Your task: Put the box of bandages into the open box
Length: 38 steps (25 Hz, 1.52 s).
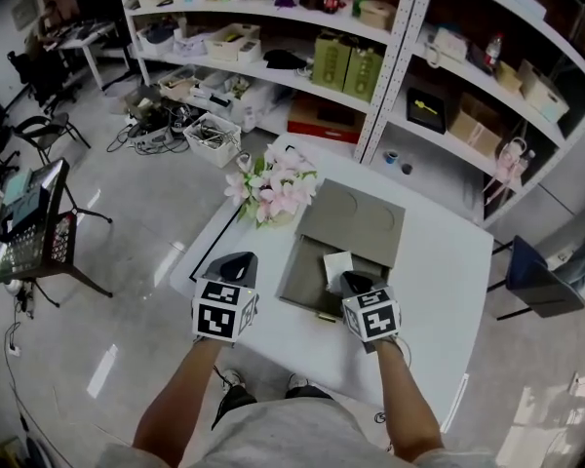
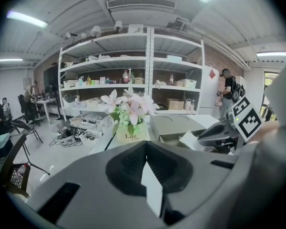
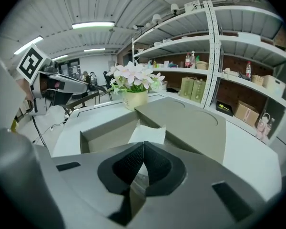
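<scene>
The grey open box [image 1: 302, 286] lies on the white table [image 1: 439, 291], its lid [image 1: 356, 222] folded back. A white bandage box [image 1: 337, 266] leans inside it, also visible in the right gripper view [image 3: 148, 133] and the left gripper view [image 2: 191, 140]. My right gripper [image 1: 356, 283] hovers over the open box's near right part, jaws shut, tips just short of the white box [image 3: 142, 149]. I see nothing pinched between them. My left gripper [image 1: 236, 266] hangs over the table left of the open box, shut and empty [image 2: 145, 163].
A pot of pink flowers [image 1: 273, 191] stands at the table's far left corner, close to the lid. Shelving [image 1: 390, 57] with boxes rises behind the table. A chair [image 1: 531, 276] sits at the right, and a stand with a device [image 1: 29, 227] at the far left.
</scene>
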{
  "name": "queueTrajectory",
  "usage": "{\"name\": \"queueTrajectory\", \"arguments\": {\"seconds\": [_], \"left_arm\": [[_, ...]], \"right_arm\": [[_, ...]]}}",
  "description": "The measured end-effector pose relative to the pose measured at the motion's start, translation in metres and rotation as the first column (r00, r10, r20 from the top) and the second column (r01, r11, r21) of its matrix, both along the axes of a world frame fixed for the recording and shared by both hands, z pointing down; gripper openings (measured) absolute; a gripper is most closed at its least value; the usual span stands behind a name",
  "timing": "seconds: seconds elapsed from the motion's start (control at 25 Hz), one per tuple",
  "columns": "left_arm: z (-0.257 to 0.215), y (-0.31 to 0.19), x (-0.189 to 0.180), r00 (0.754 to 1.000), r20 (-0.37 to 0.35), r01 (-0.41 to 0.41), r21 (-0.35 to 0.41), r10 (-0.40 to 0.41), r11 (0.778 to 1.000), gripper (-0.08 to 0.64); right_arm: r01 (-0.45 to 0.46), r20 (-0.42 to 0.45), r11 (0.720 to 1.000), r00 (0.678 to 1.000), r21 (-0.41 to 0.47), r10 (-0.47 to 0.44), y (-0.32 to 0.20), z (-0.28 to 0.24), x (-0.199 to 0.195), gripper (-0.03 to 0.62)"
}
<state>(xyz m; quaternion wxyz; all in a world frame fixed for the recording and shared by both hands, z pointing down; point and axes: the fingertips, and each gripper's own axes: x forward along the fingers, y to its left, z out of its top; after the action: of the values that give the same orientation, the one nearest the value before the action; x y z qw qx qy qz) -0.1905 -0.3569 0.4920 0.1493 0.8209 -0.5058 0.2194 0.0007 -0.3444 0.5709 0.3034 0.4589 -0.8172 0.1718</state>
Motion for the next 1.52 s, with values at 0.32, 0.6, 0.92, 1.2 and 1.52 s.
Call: {"name": "queueTrajectory", "arguments": {"seconds": [0.32,0.6,0.92,1.2,1.52], "left_arm": [[0.006,-0.004,-0.019,1.000,0.010,-0.010,-0.004,0.010,1.000,0.003],[0.001,-0.007,-0.023,1.000,0.011,-0.028,0.007,0.028,1.000,0.003],[-0.007,-0.006,-0.021,0.998,0.012,-0.064,0.015,0.064,0.998,0.003],[-0.019,-0.004,-0.011,0.994,0.003,-0.112,0.040,0.112,0.993,0.003],[-0.025,0.000,0.010,0.981,-0.002,-0.195,0.048,0.195,0.980,0.003]], "right_arm": [[-0.019,-0.019,0.999,1.000,-0.046,0.019,-0.002,0.022,-0.007,0.005],[-0.043,-0.032,0.996,0.999,-0.084,0.041,-0.002,0.028,-0.005,0.006],[-0.091,0.006,0.994,0.996,-0.059,0.092,0.004,0.012,-0.002,0.046],[-0.177,0.049,0.984,0.983,0.021,0.176,0.012,-0.025,0.012,0.048],[-0.264,0.086,0.960,0.963,0.091,0.257,0.033,-0.068,0.032,0.048]]}}
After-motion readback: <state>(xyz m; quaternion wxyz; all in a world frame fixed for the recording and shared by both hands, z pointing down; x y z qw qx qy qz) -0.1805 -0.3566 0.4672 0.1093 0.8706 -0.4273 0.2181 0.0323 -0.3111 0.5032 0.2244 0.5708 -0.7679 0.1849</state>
